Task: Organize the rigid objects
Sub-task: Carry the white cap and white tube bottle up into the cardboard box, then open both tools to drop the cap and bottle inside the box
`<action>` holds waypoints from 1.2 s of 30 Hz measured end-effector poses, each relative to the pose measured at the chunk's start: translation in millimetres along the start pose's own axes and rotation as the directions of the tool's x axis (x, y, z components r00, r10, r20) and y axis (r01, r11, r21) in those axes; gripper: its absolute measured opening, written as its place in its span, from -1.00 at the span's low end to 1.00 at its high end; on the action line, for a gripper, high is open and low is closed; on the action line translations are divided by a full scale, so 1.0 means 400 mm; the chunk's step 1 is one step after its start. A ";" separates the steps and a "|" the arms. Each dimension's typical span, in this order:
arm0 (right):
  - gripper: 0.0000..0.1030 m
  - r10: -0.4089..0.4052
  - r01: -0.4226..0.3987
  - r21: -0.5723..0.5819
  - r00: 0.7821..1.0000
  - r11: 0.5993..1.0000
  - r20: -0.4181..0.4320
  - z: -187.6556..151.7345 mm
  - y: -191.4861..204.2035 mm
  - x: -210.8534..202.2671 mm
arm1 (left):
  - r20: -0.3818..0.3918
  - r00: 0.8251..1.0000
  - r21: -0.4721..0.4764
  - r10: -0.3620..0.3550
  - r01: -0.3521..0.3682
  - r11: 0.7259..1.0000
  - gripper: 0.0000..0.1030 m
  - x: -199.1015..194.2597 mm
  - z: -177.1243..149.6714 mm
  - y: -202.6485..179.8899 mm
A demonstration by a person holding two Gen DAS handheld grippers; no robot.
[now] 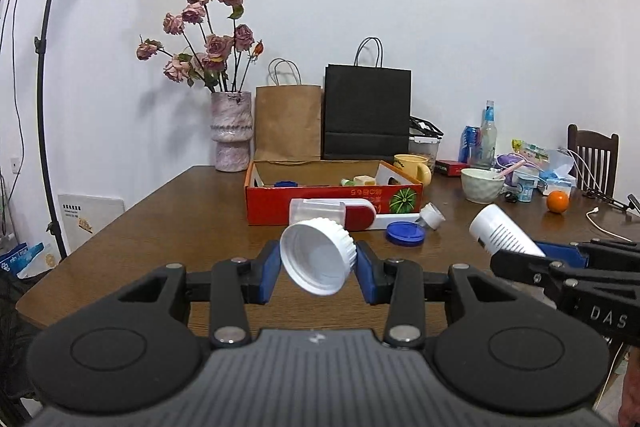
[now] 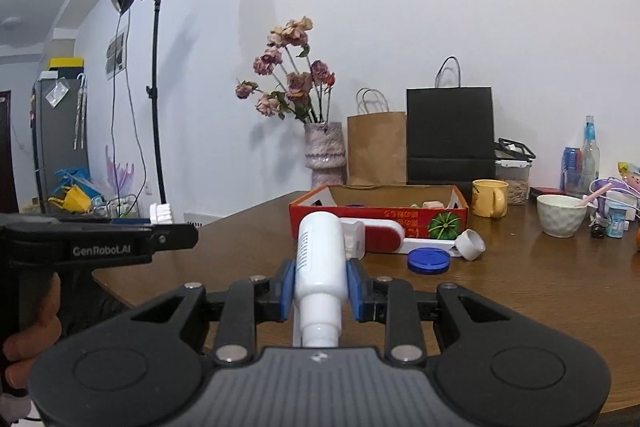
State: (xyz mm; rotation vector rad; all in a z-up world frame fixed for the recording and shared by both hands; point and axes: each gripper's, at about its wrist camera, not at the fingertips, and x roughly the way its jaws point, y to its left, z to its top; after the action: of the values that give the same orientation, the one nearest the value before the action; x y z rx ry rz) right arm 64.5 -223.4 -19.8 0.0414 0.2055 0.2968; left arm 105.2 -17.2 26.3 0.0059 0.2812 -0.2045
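White bottle (image 2: 320, 259) clamped in right claw (image 2: 319, 287), neck toward camera, white cap (image 1: 318, 257) tilted, clamped in left claw (image 1: 318, 267).

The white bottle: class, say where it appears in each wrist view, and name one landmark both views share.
Left wrist view: the white bottle sits at the right edge, tilted, held in the right gripper.
Right wrist view: the bottle is at bottom centre, clamped between the blue fingers, neck toward the camera.
Shared landmark: the red box on the table.
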 end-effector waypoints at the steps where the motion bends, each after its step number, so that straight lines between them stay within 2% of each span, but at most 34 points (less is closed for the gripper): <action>1: -0.48 -0.001 0.001 0.005 1.000 1.000 -0.001 0.000 -0.005 0.001 | -0.003 1.000 0.001 -0.002 0.002 1.000 -0.21 0.005 0.001 -0.002; 10: -0.48 -0.003 0.005 0.054 0.999 0.999 -0.043 0.006 -0.079 0.088 | -0.025 1.000 0.003 -0.007 0.007 1.000 -0.22 0.085 0.020 0.002; 14: -0.48 -0.002 0.006 0.085 0.999 0.996 -0.048 0.044 -0.131 0.154 | -0.046 0.998 -0.037 -0.033 0.032 0.999 -0.22 0.166 0.061 0.029; 18: -0.48 0.030 -0.022 0.124 0.998 0.992 -0.062 0.128 -0.205 0.260 | -0.068 0.991 -0.058 -0.113 0.109 0.992 -0.22 0.291 0.153 0.069; 21: -0.48 0.110 -0.095 0.158 0.990 0.983 -0.087 0.222 -0.271 0.367 | -0.129 0.969 -0.106 -0.211 0.198 0.974 -0.22 0.431 0.250 0.122; 23: -0.48 0.136 -0.119 0.150 0.984 0.982 -0.111 0.296 -0.308 0.455 | -0.174 0.955 -0.138 -0.240 0.217 0.966 -0.22 0.538 0.313 0.152; 25: -0.48 0.118 -0.099 0.137 0.983 0.986 -0.138 0.358 -0.342 0.547 | -0.219 0.944 -0.172 -0.247 0.212 0.962 -0.22 0.642 0.363 0.178; 28: -0.48 0.121 -0.083 0.193 0.973 0.978 -0.197 0.416 -0.415 0.695 | -0.278 0.935 -0.154 -0.222 0.185 0.971 -0.22 0.798 0.408 0.187; 30: -0.48 0.071 -0.024 0.187 0.966 0.982 -0.248 0.428 -0.452 0.789 | -0.329 0.925 -0.135 -0.188 0.151 0.979 -0.22 0.898 0.409 0.185; 33: -0.48 0.011 0.054 0.174 0.936 0.983 -0.353 0.415 -0.501 0.936 | -0.430 0.891 -0.120 -0.145 0.103 0.987 -0.22 1.043 0.392 0.175; 36: -0.48 -0.028 0.118 0.170 0.891 0.978 -0.454 0.373 -0.543 1.068 | -0.507 0.858 -0.064 -0.083 0.058 0.996 -0.22 1.164 0.363 0.155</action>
State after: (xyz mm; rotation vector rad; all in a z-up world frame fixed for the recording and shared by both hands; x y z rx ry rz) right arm 557.1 -306.6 27.5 0.1578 0.6978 0.2059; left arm 595.2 -54.2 35.7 0.0036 0.8193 -0.2683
